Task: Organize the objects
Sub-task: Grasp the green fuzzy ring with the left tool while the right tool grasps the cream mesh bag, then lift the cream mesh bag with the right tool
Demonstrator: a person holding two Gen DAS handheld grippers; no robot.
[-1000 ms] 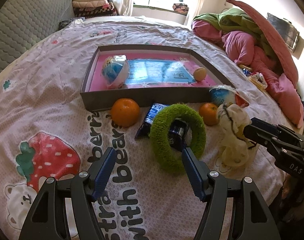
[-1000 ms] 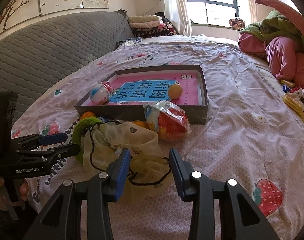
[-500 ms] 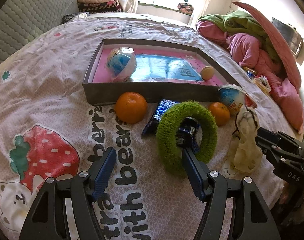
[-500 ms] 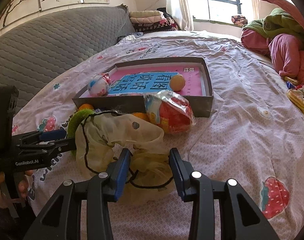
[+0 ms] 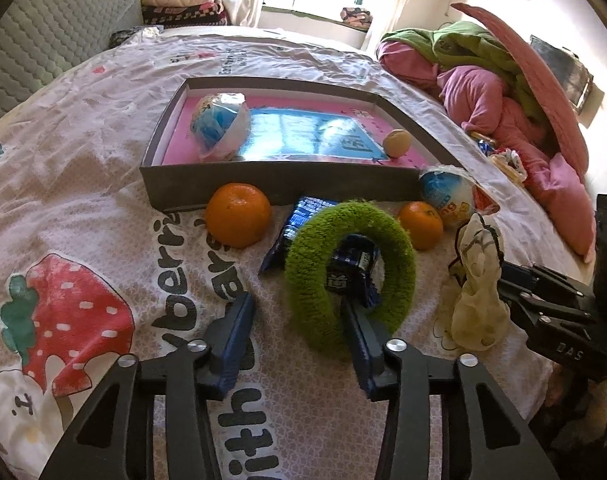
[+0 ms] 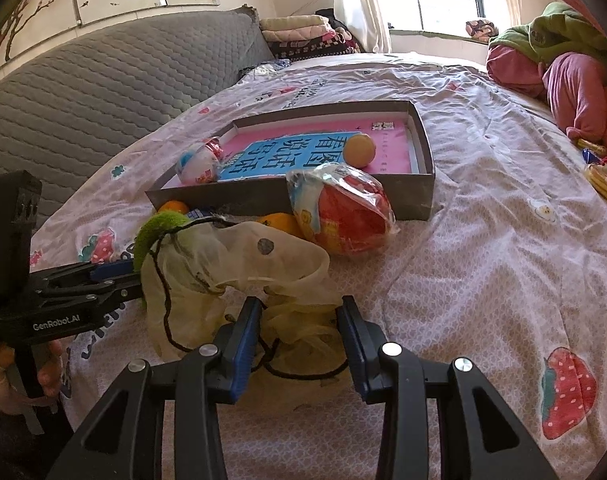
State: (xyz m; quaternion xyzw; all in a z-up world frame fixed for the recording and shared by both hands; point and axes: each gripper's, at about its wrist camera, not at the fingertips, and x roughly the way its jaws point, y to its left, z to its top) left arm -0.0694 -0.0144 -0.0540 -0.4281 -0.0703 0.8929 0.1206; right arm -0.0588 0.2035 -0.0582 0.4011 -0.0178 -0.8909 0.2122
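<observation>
A grey box (image 5: 263, 182) with a pink floor sits on the bed and holds a wrapped ball (image 5: 219, 124) and a small tan ball (image 5: 397, 142). In front of it lie two oranges (image 5: 237, 220), a blue packet (image 5: 303, 216), a green fuzzy ring (image 5: 349, 264), a wrapped red-blue ball (image 6: 339, 212) and a cream mesh bag (image 6: 239, 276). My left gripper (image 5: 297, 320) is open, its right finger inside the ring's lower edge. My right gripper (image 6: 299, 320) is open around the bag's lower folds.
The bed carries a pink strawberry-print sheet (image 6: 503, 260). A grey quilted headboard (image 6: 83, 92) is on the left. Pink and green bedding (image 5: 503, 80) is piled at the right, with small wrapped items (image 6: 603, 176) nearby.
My left gripper has moved forward to the green ring, its right finger now reaching into it. My right gripper has crept forward around the mesh bag. Both stay open.
</observation>
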